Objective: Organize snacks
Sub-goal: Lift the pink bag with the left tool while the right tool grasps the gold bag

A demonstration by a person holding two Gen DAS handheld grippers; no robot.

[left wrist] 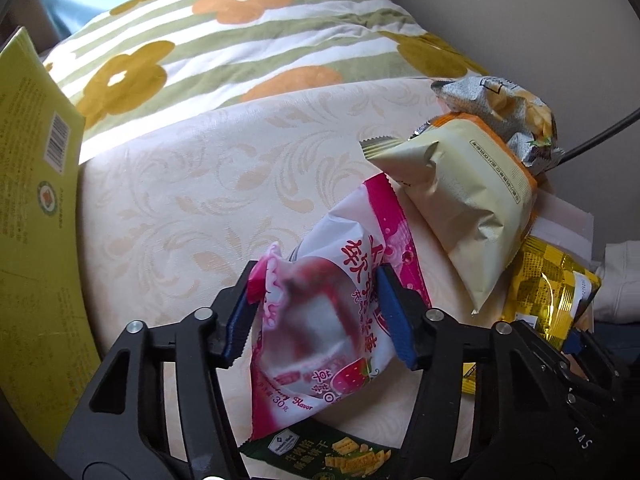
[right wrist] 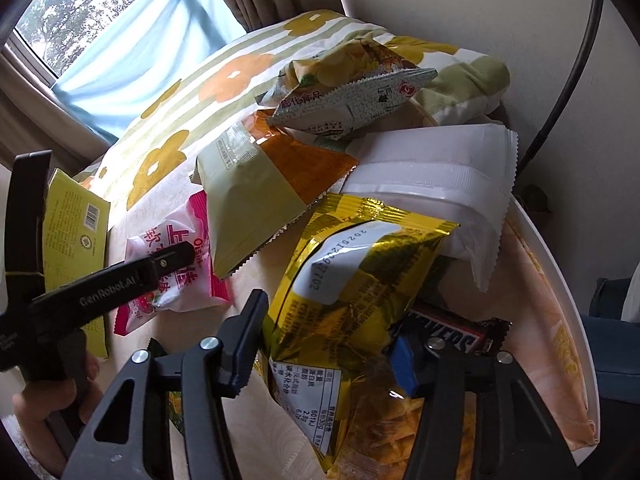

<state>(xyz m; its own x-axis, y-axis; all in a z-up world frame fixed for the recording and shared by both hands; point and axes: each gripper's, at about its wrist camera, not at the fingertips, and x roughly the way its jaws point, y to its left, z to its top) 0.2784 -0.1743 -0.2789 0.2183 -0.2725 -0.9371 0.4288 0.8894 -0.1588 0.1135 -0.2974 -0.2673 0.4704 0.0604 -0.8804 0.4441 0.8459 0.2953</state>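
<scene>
Left gripper (left wrist: 320,316) clamps pink-white strawberry snack packet (left wrist: 320,320) on cream damask tabletop (left wrist: 180,200) | right gripper (right wrist: 328,344) clamps crinkly gold foil snack bag (right wrist: 360,272) | cream-orange pouch (right wrist: 256,200), grey chip bag (right wrist: 340,92), white pouch (right wrist: 440,168) piled behind; brown chocolate bar (right wrist: 452,326) beside gold bag.

Strawberry packet (left wrist: 320,320) between left gripper (left wrist: 320,316) pads; box (left wrist: 32,200) left; snack bags (left wrist: 472,208) piled right; cushion (left wrist: 240,40) beyond.

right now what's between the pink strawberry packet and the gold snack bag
The bottom corner of a pale green and orange bag pokes between the pink strawberry packet and the gold snack bag; below it, bare cream cloth. The right wrist view shows it.
</scene>
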